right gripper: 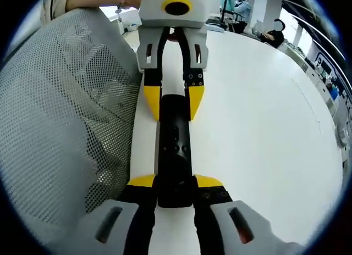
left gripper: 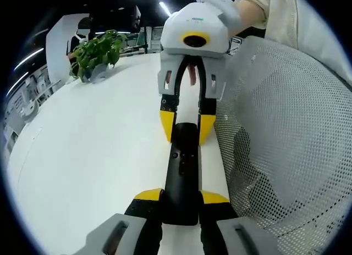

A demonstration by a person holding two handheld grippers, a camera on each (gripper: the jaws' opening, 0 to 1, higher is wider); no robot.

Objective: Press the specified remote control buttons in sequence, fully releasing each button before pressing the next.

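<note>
A black remote control [left gripper: 181,172] lies lengthwise on the white tabletop [left gripper: 93,150], clamped at opposite ends by both tools: the left hand-held gripper [left gripper: 180,199] grasps one end, the right hand-held gripper [right gripper: 174,186] the other. A grey mesh basket [right gripper: 60,117] stands just beside it.

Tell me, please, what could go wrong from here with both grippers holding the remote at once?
1. The left gripper and the right gripper each clamp one end of the black remote, so neither is free to press a button; letting go carelessly could shift it.
2. The remote lies close beside the grey mesh chair back at the white table edge, so a nudge might push it off.
</note>
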